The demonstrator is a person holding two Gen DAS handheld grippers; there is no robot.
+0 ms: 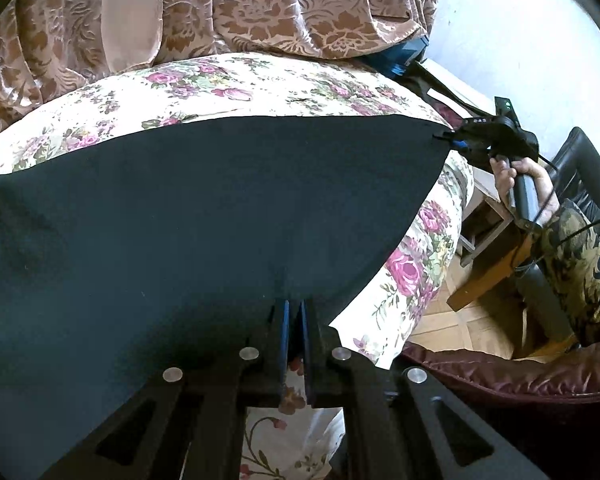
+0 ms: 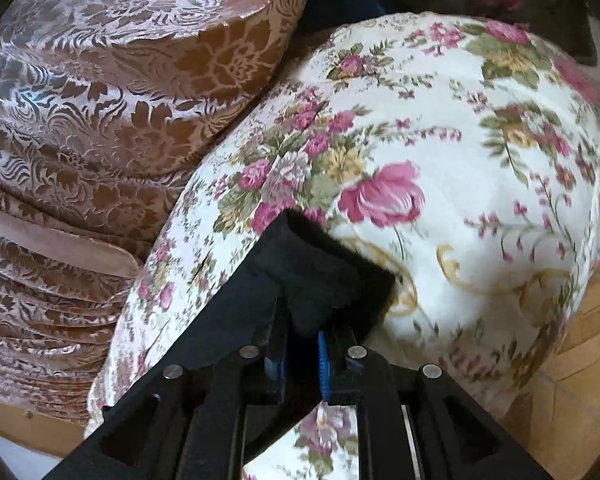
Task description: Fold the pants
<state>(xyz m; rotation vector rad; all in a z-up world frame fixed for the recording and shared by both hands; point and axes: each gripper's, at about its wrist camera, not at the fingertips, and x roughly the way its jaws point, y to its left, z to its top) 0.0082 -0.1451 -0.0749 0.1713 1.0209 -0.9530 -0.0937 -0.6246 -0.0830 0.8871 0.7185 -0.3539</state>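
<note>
Pinched between the nearly closed blue pads of the left gripper (image 1: 295,312) is the near hem of the black pants (image 1: 204,208), which spread flat across the flowered bed cover (image 1: 228,80). Their long axis runs from the far left of the left wrist view to the corner at far right, where the right gripper (image 1: 446,137), held in the person's right hand (image 1: 520,178), pinches the cloth's tip. From the right wrist view, that same gripper (image 2: 300,344) is clamped on a thick folded corner of the pants (image 2: 320,268), raised off the cover (image 2: 460,140). A brown patterned curtain (image 1: 260,4) hangs close behind the bed's far edge. To the right, the bed drops off to wooden floor (image 1: 472,320), with a dark chair (image 1: 580,168) near.
</note>
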